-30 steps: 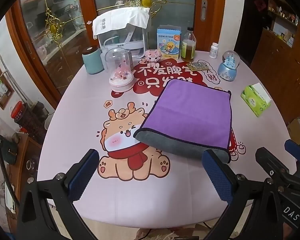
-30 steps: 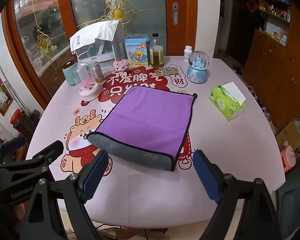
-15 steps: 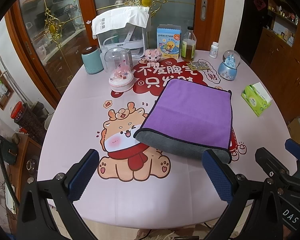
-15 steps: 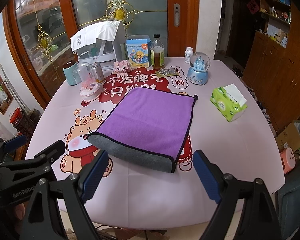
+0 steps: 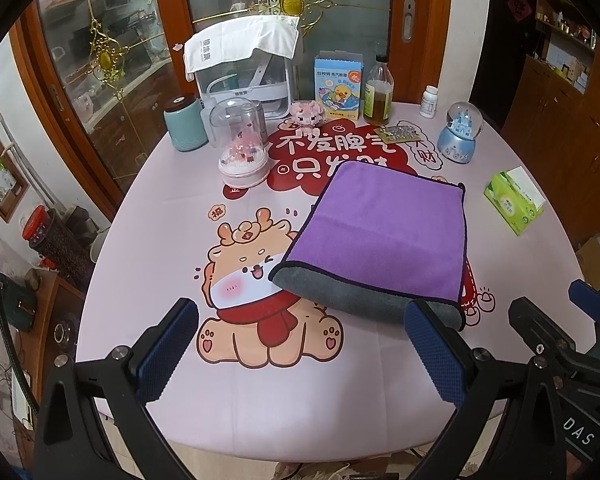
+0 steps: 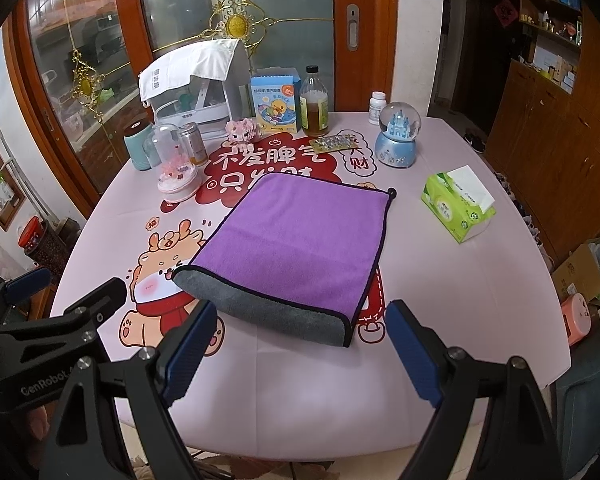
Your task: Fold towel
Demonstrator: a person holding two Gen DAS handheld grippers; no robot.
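A purple towel lies folded flat on the pink table; its grey underside shows along the near fold. It also shows in the right wrist view. My left gripper is open and empty, held near the table's front edge, short of the towel's near-left corner. My right gripper is open and empty, held just short of the towel's near fold. Each gripper shows at the edge of the other's view.
At the back stand a teal jar, a domed ornament, a white appliance, a blue box, a bottle and a snow globe. A green tissue pack lies at the right.
Both grippers have drawn back slightly from the table; the towel looks a little farther away. The towel itself has not moved.
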